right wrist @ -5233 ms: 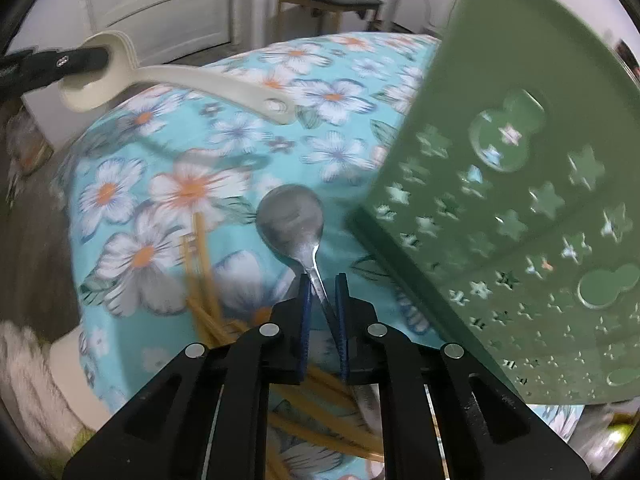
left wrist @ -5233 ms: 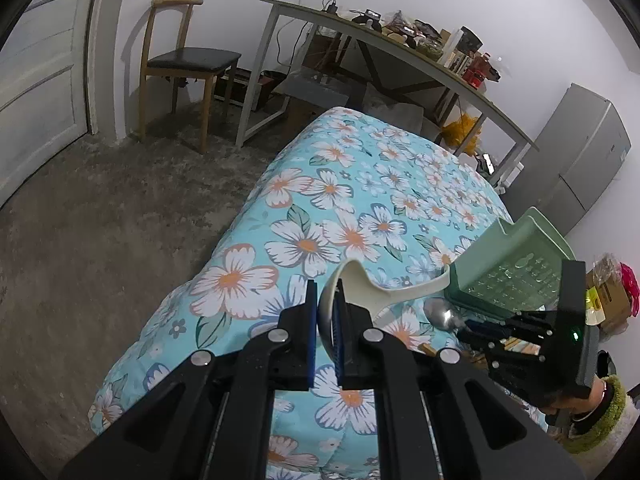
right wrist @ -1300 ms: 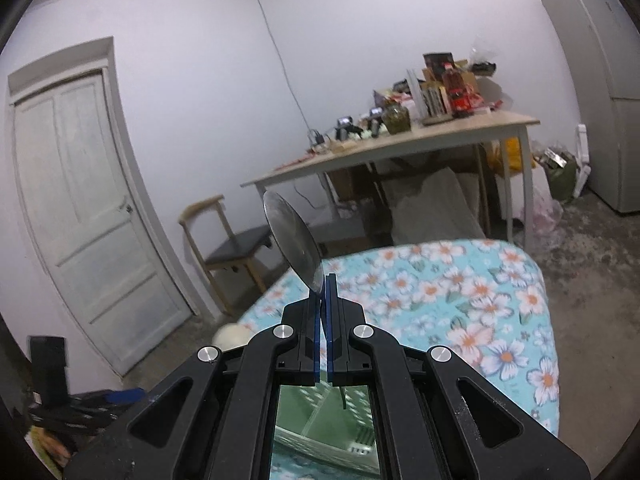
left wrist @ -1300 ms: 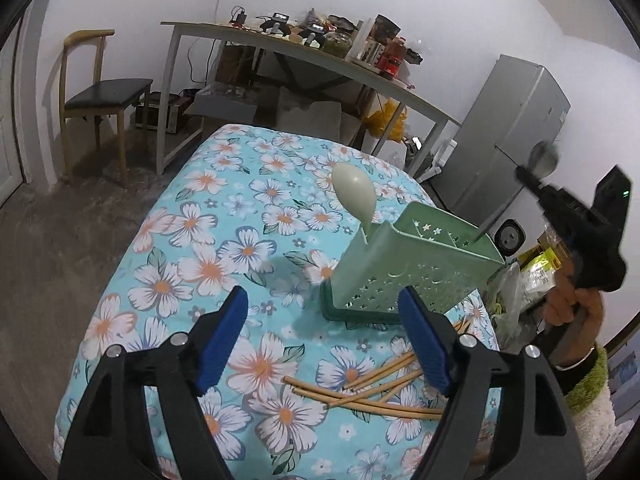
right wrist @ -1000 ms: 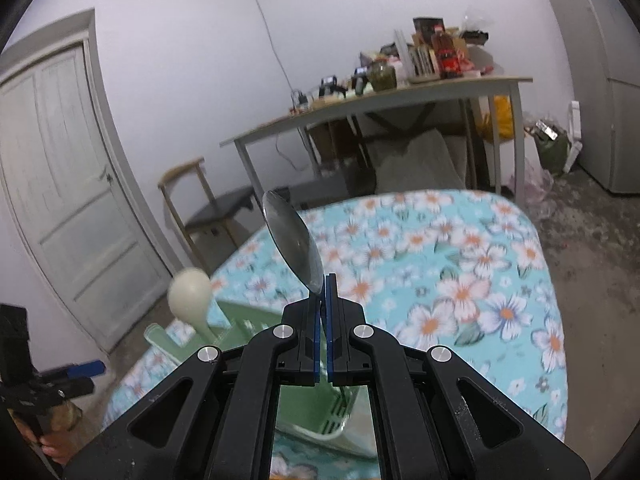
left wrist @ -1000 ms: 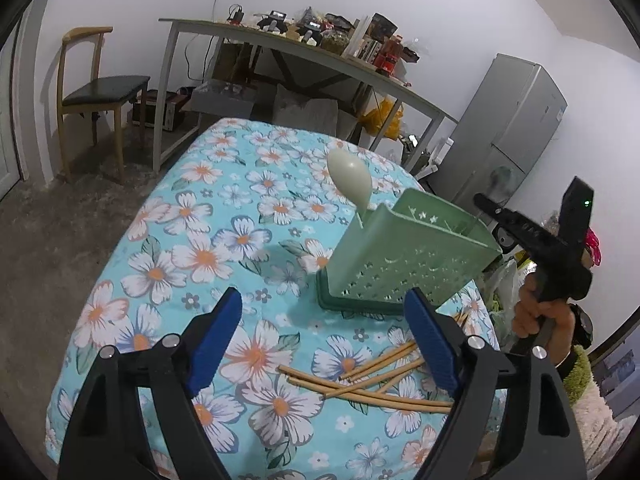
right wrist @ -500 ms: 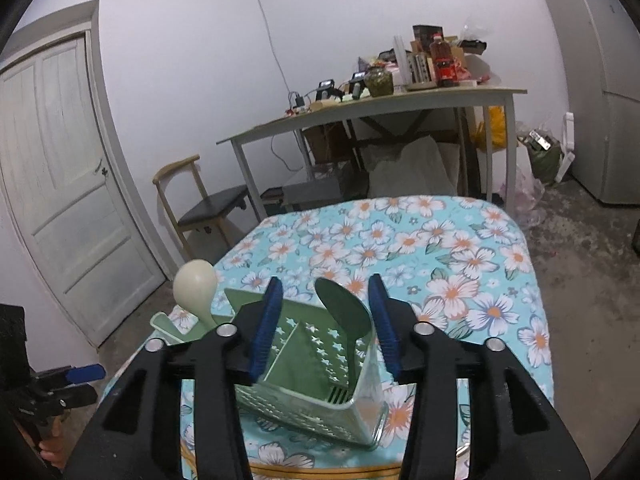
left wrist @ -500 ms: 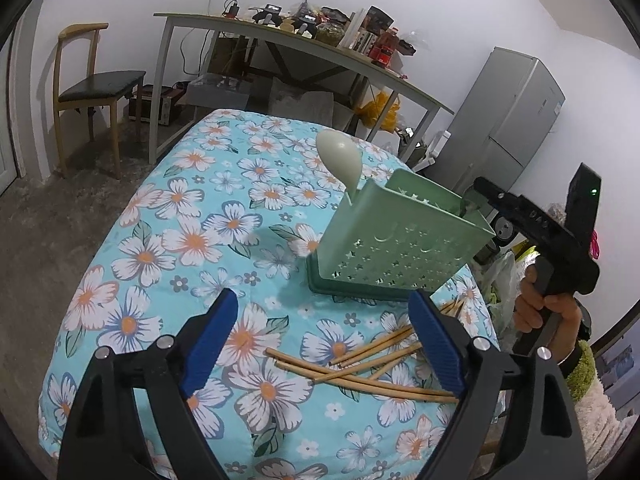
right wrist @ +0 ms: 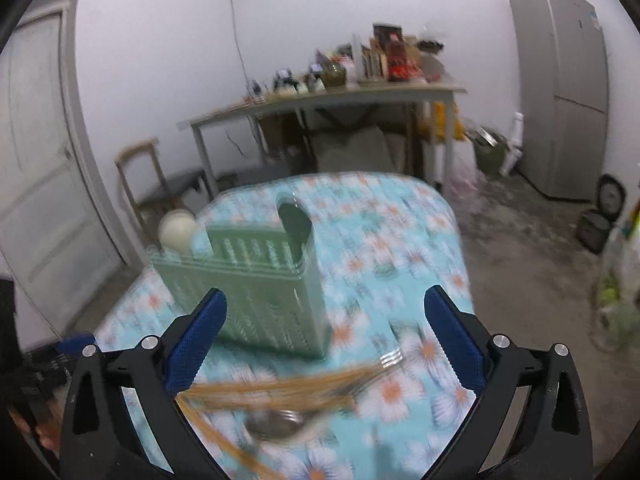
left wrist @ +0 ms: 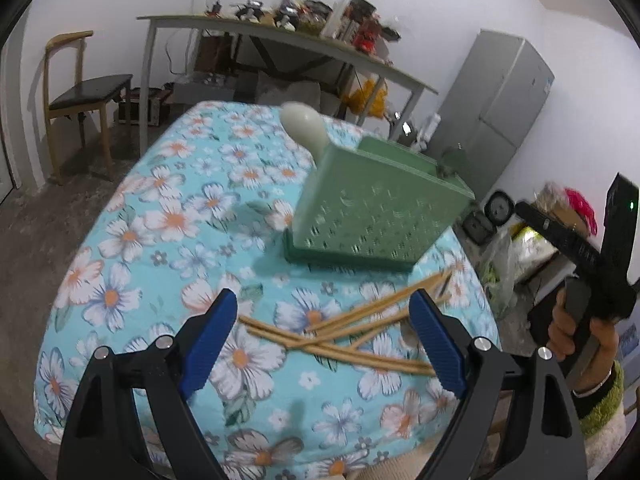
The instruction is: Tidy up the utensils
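Spoons (left wrist: 306, 130), two, stand bowl-up in one green caddy (left wrist: 376, 212); chopsticks (left wrist: 344, 330) lie crosswise; my left gripper (left wrist: 322, 340) gapes empty; my right gripper (right wrist: 326, 340) has just been opening, nothing between.

You face white walls (left wrist: 440, 8) and a rough grey concrete floor (left wrist: 36, 216). A wooden chair (left wrist: 82, 96) stands beside a long cluttered table (left wrist: 288, 40); the grey fridge (left wrist: 496, 112) is right, the panelled door (right wrist: 36, 168) left.
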Available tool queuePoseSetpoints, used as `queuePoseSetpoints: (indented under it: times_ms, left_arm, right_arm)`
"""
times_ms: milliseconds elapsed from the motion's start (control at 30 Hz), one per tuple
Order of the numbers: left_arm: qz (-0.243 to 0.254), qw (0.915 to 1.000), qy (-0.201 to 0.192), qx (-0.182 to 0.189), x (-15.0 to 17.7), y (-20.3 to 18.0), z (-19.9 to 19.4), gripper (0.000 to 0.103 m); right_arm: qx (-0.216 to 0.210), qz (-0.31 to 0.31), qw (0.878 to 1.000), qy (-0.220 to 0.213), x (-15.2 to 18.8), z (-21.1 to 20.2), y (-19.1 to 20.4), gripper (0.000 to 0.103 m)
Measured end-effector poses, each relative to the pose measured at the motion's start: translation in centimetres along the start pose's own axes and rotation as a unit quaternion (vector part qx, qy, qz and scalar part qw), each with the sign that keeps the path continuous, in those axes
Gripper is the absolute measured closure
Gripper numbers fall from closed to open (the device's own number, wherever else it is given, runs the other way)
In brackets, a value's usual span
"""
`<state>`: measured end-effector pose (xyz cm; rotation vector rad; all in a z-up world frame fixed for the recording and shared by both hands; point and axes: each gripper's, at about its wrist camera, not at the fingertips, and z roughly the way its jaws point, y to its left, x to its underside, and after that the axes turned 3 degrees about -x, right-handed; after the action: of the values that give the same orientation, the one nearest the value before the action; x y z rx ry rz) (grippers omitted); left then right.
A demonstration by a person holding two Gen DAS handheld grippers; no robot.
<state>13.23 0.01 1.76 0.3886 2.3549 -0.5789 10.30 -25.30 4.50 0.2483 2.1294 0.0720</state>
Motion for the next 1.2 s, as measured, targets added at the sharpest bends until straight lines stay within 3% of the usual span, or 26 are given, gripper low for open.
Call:
queuePoseSetpoints:
  times_ms: [133, 200, 267, 467, 600, 733, 933, 1033, 1200]
  left_arm:
    - [-0.009, 0.9992, 0.036, 0.012, 0.9, -0.7, 1.2, 0.014]
    - [-0.006, 0.9990, 0.043, 0.008, 1.3, -1.1, 1.6, 0.006]
    - [0.009, 0.9992, 0.039, 0.003, 1.7, -1.9, 1.8, 0.006]
    - [0.098, 0.9941, 0.028, -0.037, 2.0, -5.4, 3.8, 0.006]
    - [0.144, 0.9854, 0.063, -0.066, 2.0, -7.1, 7.2, 0.006]
    - [0.177, 0.9731, 0.109, -0.099, 2.2, -7.8, 10.9, 0.006]
    - [0.184, 0.9641, 0.136, -0.134, 1.7, -7.1, 14.1, 0.006]
    - [0.171, 0.9650, 0.135, -0.146, 1.1, -6.3, 15.0, 0.006]
    - [0.125, 0.9756, 0.107, -0.145, -0.3, -4.8, 14.9, 0.006]
  right_arm:
    - [0.062, -0.008, 0.996, 0.061, 4.2, 1.3, -0.1, 0.008]
    - [0.076, -0.014, 0.994, 0.083, 6.0, 2.0, -0.3, 0.008]
    - [0.089, -0.013, 0.991, 0.100, 7.6, 2.5, -0.7, 0.008]
    - [0.105, -0.008, 0.988, 0.114, 9.5, 2.8, -2.2, 0.008]
    - [0.114, -0.032, 0.986, 0.119, 9.9, 3.3, -2.4, 0.008]
    - [0.110, -0.033, 0.986, 0.121, 10.1, 3.5, -2.8, 0.008]
    - [0.078, -0.029, 0.987, 0.139, 10.4, 4.7, -3.2, 0.008]
    - [0.069, -0.032, 0.986, 0.146, 10.6, 5.3, -3.1, 0.008]
    - [0.055, -0.034, 0.986, 0.154, 10.9, 6.1, -2.9, 0.008]
